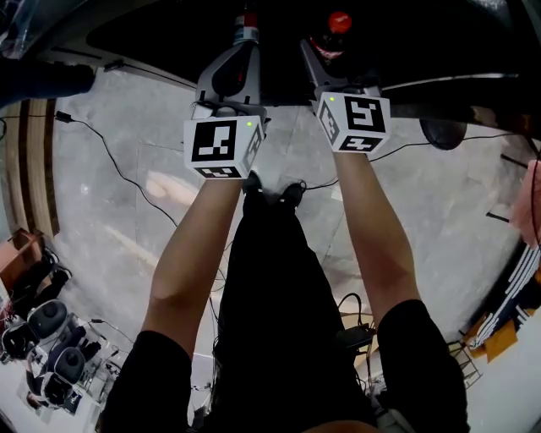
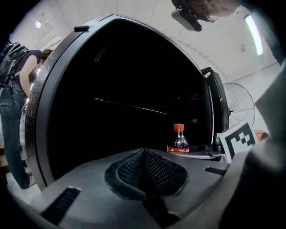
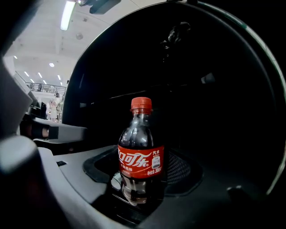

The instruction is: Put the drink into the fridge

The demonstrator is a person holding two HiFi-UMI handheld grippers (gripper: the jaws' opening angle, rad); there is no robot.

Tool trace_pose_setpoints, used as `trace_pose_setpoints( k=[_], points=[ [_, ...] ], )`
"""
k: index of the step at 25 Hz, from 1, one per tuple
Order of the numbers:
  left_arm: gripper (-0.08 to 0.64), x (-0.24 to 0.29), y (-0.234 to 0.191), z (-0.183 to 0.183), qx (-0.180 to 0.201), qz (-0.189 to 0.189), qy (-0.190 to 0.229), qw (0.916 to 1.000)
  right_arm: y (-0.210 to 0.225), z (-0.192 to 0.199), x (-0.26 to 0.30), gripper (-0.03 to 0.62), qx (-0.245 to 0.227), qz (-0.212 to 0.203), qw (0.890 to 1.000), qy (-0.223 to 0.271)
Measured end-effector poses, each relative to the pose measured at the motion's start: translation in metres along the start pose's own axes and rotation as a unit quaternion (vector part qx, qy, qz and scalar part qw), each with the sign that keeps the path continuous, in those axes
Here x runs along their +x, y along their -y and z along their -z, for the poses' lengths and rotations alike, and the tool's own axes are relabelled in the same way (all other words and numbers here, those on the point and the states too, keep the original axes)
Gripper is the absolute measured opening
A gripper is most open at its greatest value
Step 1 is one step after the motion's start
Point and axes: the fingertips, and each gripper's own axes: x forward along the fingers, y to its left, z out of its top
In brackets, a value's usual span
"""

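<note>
A small cola bottle (image 3: 140, 154) with a red cap and red label stands upright between my right gripper's (image 3: 144, 181) jaws, which are shut on its lower body. In the head view its cap (image 1: 339, 22) shows just beyond the right gripper (image 1: 325, 63). The left gripper view shows the same bottle (image 2: 179, 139) off to the right. My left gripper (image 2: 144, 153) is shut with its mesh pads (image 2: 129, 170) pressed together and nothing between them. Both grippers point at the fridge's (image 2: 125, 89) dark, grey-framed front, close ahead. I cannot tell if its door is open.
A standing fan (image 2: 240, 105) is to the right of the fridge, and a person (image 2: 15, 94) stands at its left. Cables (image 1: 114, 165) run over the pale floor. Headsets and gear (image 1: 51, 347) lie at the lower left, and a fan base (image 1: 443, 132) sits at the right.
</note>
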Motion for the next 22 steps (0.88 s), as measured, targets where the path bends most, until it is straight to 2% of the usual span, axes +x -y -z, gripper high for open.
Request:
trace_pose_setpoints(
  k=[6, 12, 17, 22],
  points=[
    [0.022, 0.010, 0.016, -0.003, -0.001, 0.018, 0.013, 0.9998, 0.013, 0.004, 0.014, 0.304, -0.002, 0.003, 1.000, 0.003],
    [0.022, 0.019, 0.012, -0.004, 0.012, 0.009, 0.022, 0.9996, 0.016, 0.009, 0.022, 0.304, 0.007, 0.006, 1.000, 0.003],
    [0.022, 0.026, 0.011, 0.002, 0.001, 0.010, 0.004, 0.9999, 0.017, 0.011, 0.028, 0.304, 0.000, 0.011, 1.000, 0.012],
    [0.023, 0.029, 0.009, 0.010, -0.003, 0.010, 0.008, 0.9999, 0.017, 0.011, 0.034, 0.304, -0.006, 0.014, 1.000, 0.017]
  ],
)
